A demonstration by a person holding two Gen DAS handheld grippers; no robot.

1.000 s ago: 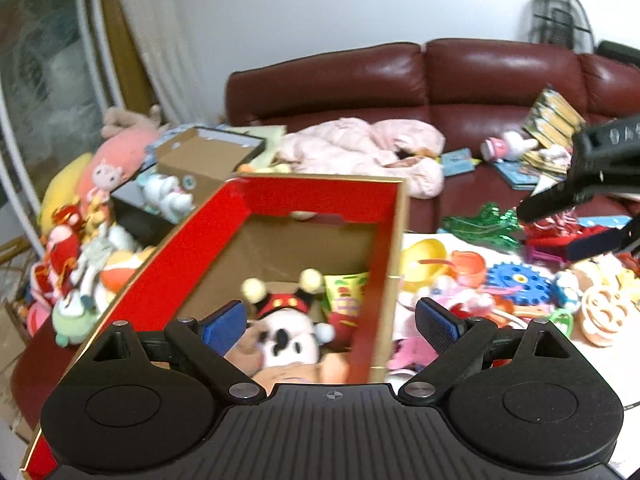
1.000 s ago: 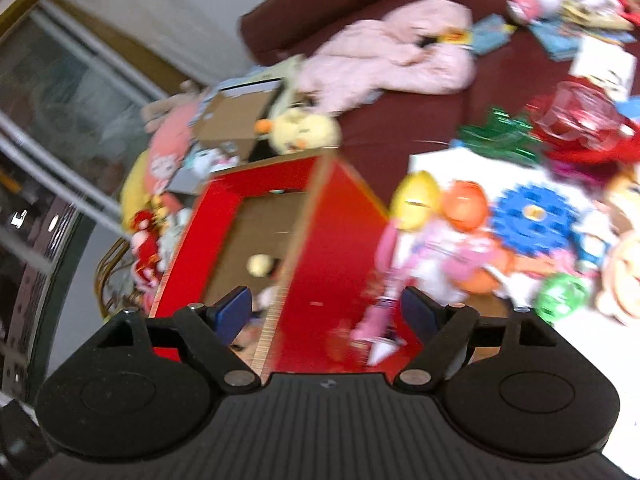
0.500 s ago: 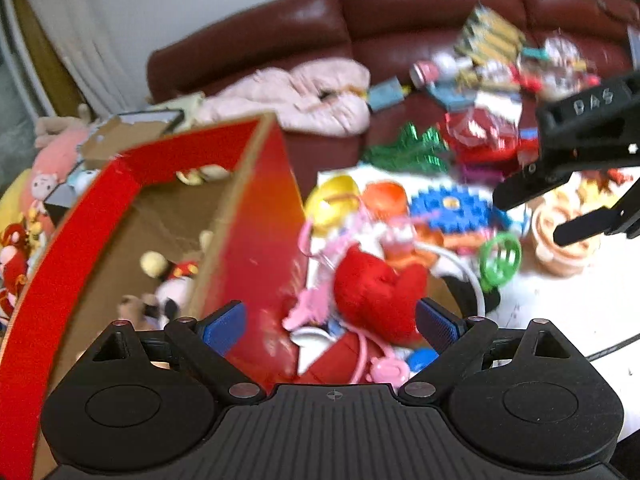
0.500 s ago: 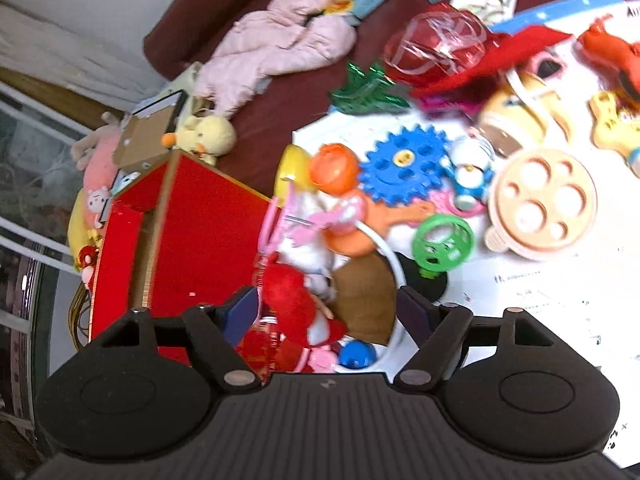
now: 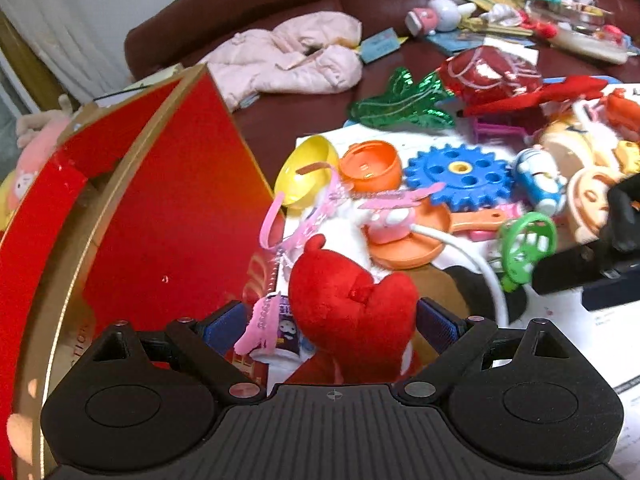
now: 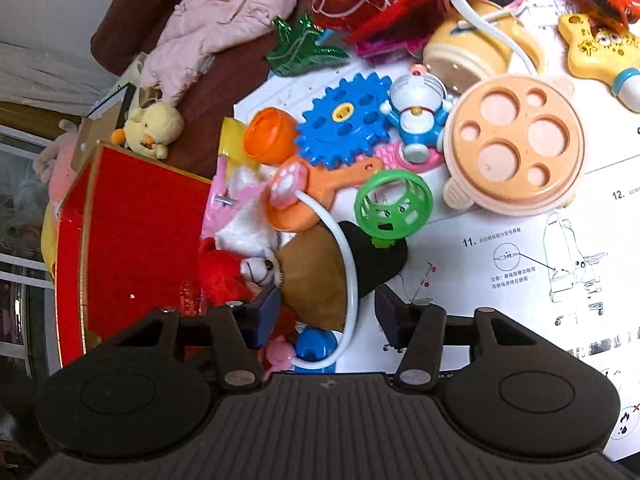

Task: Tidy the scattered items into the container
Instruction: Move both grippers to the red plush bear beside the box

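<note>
Beside the red cardboard box point(image 5: 168, 216), my left gripper point(image 5: 332, 320) had dropped wide around the red plush heart point(image 5: 352, 312); my right gripper point(image 6: 326, 304) was narrowing, unclamped, around the brown plush toy point(image 6: 312, 280).

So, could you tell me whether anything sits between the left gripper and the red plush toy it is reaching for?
Nothing visible does. The red plush toy already lies between the open fingers of the left gripper. A pink beaded trinket hangs beside it, inside the jaws too, and might get pinched along with it.
</note>
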